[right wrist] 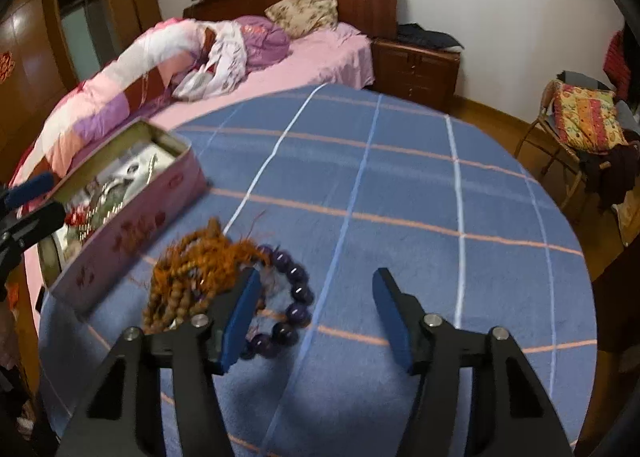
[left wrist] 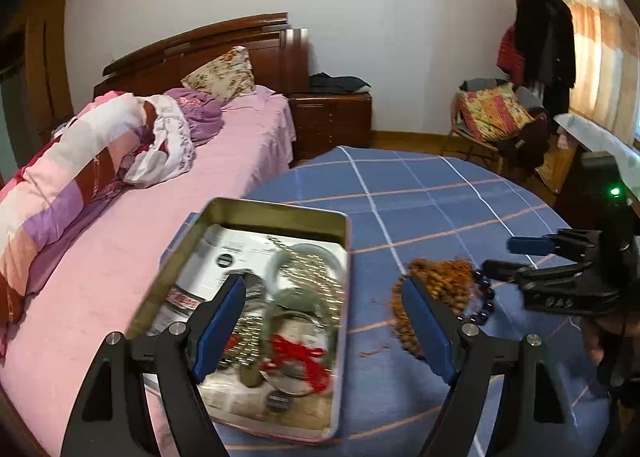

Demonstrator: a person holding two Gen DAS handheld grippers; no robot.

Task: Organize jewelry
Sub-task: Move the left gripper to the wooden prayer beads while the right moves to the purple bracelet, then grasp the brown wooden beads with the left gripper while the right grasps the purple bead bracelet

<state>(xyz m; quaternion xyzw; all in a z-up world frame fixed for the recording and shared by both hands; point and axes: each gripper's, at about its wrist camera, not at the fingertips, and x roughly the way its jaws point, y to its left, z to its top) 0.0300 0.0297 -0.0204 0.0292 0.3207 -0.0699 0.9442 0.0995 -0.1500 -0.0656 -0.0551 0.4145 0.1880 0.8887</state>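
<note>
We see brown beads (right wrist: 188, 277) tangled with orange threads, touching a purple bracelet (right wrist: 294, 297), just right of the tin (right wrist: 132, 233). Left tool (left wrist: 324, 321) gapes empty; right tool (right wrist: 316, 313) stands open, empty.

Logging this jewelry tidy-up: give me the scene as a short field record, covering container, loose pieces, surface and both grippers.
container: open tin box, pink sides, near the table's edge by the bed
in the box: red cord piece, metal chains, papers; blurred
loose pieces: brown bead strands and purple bead bracelet, touching, beside the box
surface: blue checked tablecloth
left gripper: open, empty, over the box's edge
right gripper: open, empty, by the bracelet
</note>
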